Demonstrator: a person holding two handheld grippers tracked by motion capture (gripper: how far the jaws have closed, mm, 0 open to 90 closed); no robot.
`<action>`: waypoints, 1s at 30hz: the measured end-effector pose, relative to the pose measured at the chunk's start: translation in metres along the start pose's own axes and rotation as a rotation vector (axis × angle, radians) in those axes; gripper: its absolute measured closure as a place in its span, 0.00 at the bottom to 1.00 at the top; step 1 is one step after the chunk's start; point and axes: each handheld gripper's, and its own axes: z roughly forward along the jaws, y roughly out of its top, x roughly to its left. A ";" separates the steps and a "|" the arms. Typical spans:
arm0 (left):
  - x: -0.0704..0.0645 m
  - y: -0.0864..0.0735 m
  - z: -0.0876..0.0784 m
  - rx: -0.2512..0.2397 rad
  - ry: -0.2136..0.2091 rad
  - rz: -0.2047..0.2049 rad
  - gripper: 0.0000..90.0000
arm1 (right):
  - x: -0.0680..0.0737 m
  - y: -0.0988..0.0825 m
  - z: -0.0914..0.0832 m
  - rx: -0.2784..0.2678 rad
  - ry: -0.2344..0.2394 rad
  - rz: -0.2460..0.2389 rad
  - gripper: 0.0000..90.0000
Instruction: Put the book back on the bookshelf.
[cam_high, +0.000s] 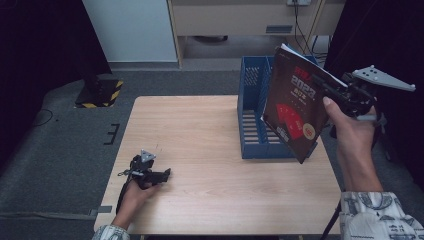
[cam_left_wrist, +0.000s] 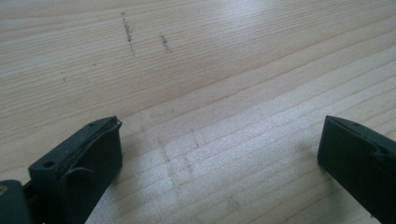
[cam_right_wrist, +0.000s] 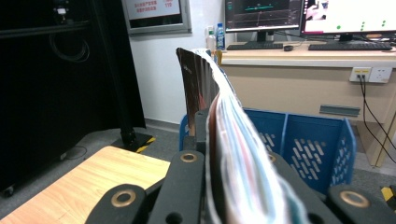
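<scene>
Right gripper (cam_high: 334, 93) raised at the right side, over the counter's (cam_high: 210, 150) right edge. Its fingers (cam_right_wrist: 187, 182) clamped on the edge of a dark-covered book (cam_high: 295, 107) with red print. Book held up off the counter, tilted, lower corner hanging just in front of the blue file rack (cam_high: 255, 120) at far right. Left gripper (cam_high: 162, 174) low at the near left, resting on the wood, pointing right. Its fingers (cam_left_wrist: 88, 158) stand wide apart, bare wood between them.
</scene>
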 end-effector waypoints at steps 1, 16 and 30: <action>0.000 0.000 0.000 0.000 0.000 0.000 0.00 | -0.001 0.000 -0.002 -0.002 -0.003 0.001 0.97; 0.000 0.000 0.000 0.000 0.001 0.000 0.00 | -0.022 0.002 -0.027 -0.010 -0.061 0.001 0.97; -0.001 0.000 0.000 0.000 0.001 0.000 0.00 | -0.045 -0.003 -0.031 -0.003 -0.166 0.012 0.97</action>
